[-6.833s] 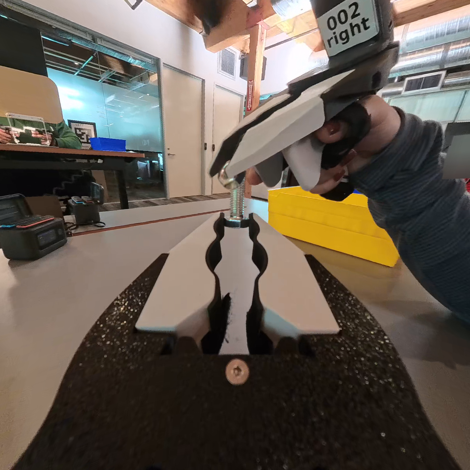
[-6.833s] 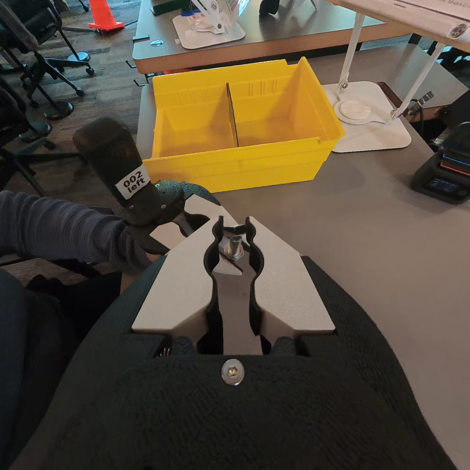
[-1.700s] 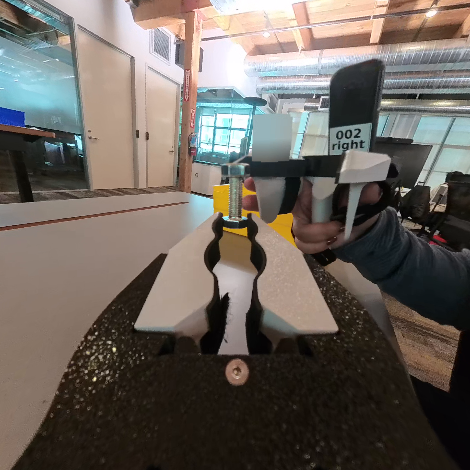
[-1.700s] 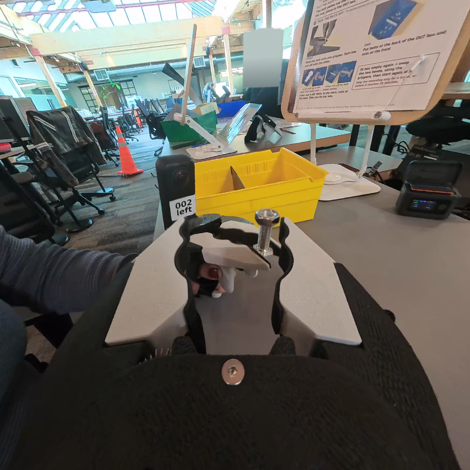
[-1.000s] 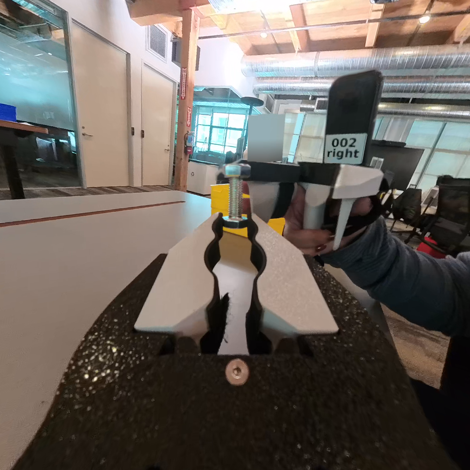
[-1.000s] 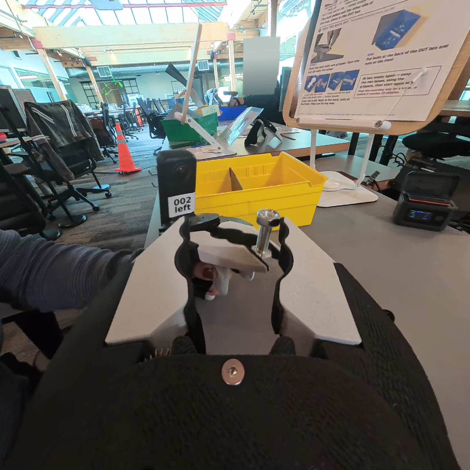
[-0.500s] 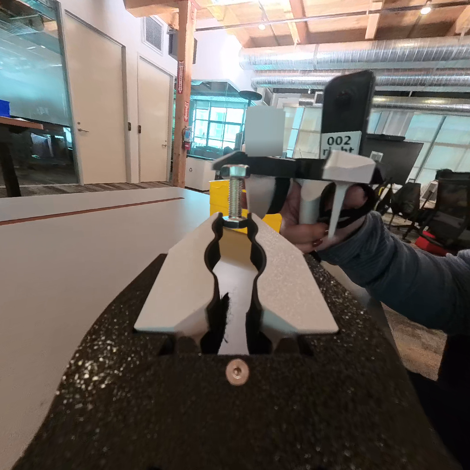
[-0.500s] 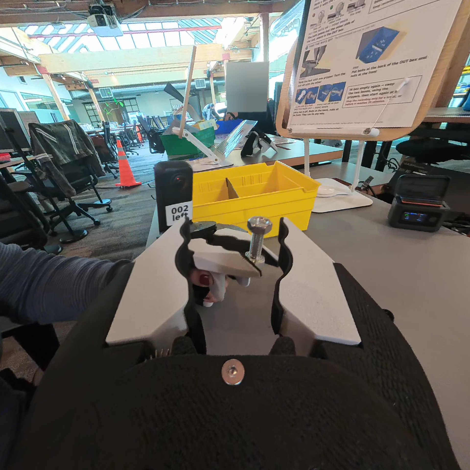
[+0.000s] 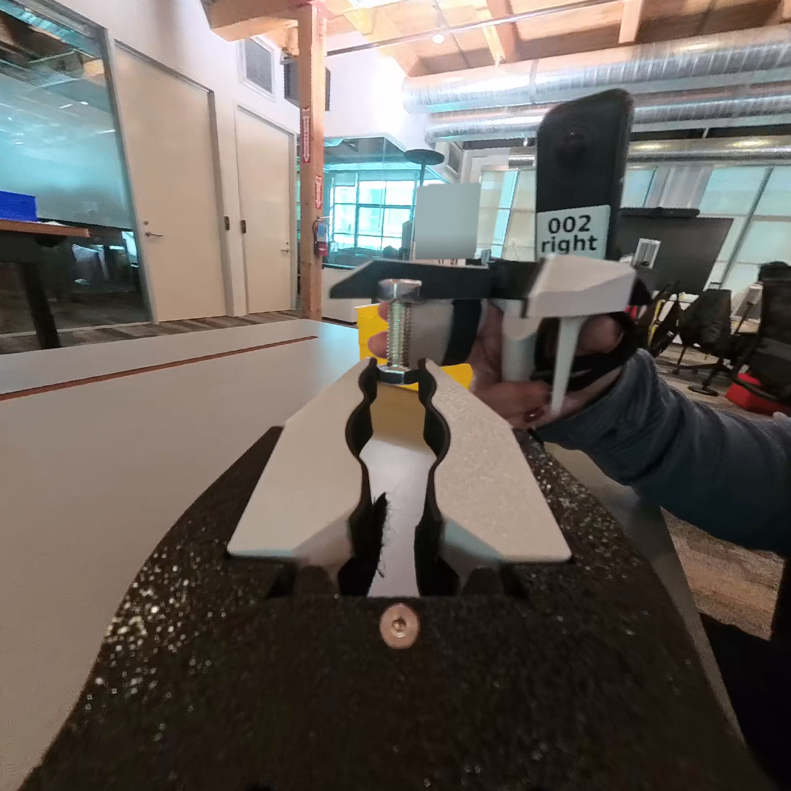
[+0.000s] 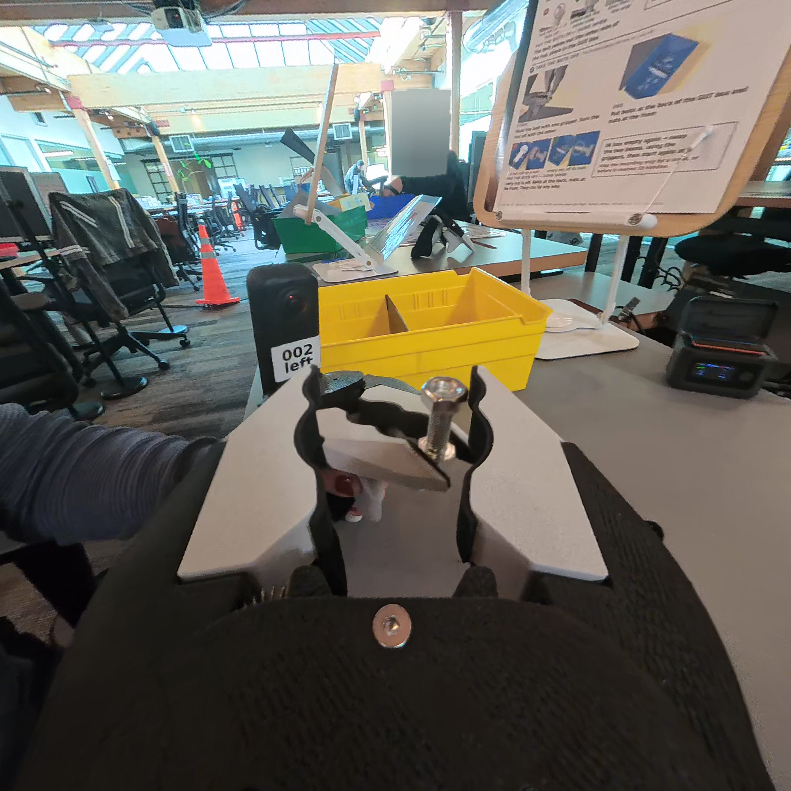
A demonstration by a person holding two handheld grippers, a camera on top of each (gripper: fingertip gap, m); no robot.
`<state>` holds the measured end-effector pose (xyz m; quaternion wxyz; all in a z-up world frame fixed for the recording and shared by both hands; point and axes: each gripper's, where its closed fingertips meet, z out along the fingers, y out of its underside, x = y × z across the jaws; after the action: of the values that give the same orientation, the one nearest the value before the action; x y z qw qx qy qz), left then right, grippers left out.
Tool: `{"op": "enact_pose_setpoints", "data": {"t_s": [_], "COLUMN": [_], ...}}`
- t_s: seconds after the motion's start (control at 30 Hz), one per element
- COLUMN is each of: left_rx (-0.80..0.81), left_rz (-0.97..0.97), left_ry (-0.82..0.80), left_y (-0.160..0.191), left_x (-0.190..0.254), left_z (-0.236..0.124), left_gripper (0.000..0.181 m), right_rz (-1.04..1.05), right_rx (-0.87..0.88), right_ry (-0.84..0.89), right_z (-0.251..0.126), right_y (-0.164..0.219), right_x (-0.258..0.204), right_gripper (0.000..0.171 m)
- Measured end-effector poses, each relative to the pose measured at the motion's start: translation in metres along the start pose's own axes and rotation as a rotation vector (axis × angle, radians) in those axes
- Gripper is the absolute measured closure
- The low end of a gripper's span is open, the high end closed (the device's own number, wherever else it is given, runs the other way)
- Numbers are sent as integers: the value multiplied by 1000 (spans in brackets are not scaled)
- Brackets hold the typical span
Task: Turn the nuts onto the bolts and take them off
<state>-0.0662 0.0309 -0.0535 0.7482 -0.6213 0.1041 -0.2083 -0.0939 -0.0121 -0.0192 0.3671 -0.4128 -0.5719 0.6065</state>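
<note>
While the left gripper point(image 9: 398, 376) pinches the nut point(image 9: 393, 376) between its fingertips at the 12 o'clock end of its own view, the bolt point(image 9: 398, 327) stands upright out of that nut, head up. Its jaws are drawn close, leaving only the nut's width between them.

From 3 o'clock in that view the right gripper point(image 9: 376, 284) reaches in level, one dark finger point(image 9: 428, 280) passing behind the bolt head, held by a hand point(image 9: 513, 368) in a blue sleeve point(image 9: 663, 441).

Seen from the right wrist, the right gripper's point(image 10: 394, 394) jaws are spread wide; the bolt head point(image 10: 444, 391) sits just beside the right finger point(image 10: 513, 449), and contact cannot be told. The left gripper point(image 10: 436, 462) comes in from 9 o'clock, tips on the nut point(image 10: 438, 449).

At 12 o'clock beyond stands a yellow bin point(image 10: 428, 342) with a divider, on the grey table point(image 10: 663, 471).
</note>
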Motion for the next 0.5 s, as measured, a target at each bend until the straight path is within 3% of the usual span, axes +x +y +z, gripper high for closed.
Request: {"op": "enact_pose_setpoints", "data": {"t_s": [0.13, 0.33, 0.5], "left_rx": [44, -14, 40], "left_rz": [-59, -5, -53], "left_ry": [-70, 47, -67], "left_y": [-6, 3, -6], "left_x": [-18, 7, -17], "left_z": [-8, 2, -7], "left_gripper": [165, 164, 165], "right_rz": [-13, 8, -22], "right_rx": [16, 19, 30], "right_ry": [12, 2, 3], "right_z": [-7, -2, -7], "right_y": [-1, 1, 0], "right_x": [0, 3, 0], "right_gripper": [103, 103, 103]}}
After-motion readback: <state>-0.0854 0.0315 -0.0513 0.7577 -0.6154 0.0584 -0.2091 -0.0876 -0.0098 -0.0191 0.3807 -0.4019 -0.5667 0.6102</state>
